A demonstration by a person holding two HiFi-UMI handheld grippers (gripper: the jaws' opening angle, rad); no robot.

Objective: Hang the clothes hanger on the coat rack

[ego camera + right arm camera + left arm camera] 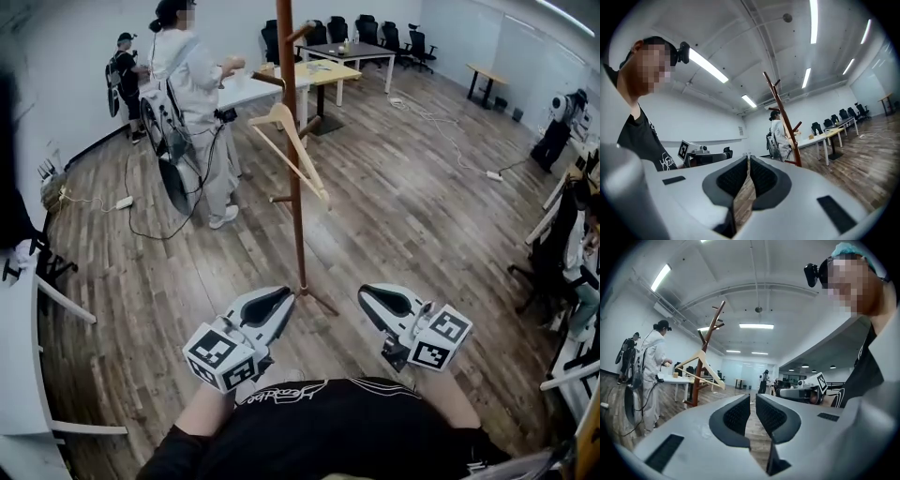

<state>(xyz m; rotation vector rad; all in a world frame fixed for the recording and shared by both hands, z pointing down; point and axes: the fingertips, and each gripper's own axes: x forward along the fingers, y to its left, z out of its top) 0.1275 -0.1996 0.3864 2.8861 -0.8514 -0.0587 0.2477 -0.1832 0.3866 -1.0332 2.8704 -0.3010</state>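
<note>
The wooden coat rack (296, 187) stands on the plank floor ahead of me. A light wooden clothes hanger (286, 141) hangs from one of its upper pegs, tilted down to the right. Both also show in the left gripper view, the coat rack (705, 352) with the hanger (701, 364) on it. Only the rack (785, 122) is clear in the right gripper view. My left gripper (284, 295) and right gripper (367, 295) are held low near my body, well short of the rack's base. Each is shut with nothing between its jaws (753, 401) (748, 161).
A person in white (192, 84) stands left of the rack beside a white table (246, 89); another person (122, 75) is behind. Yellow and dark tables (323, 70) with chairs fill the back. Cables (141, 202) lie on the floor at left. Seated people and chairs (562, 253) line the right edge.
</note>
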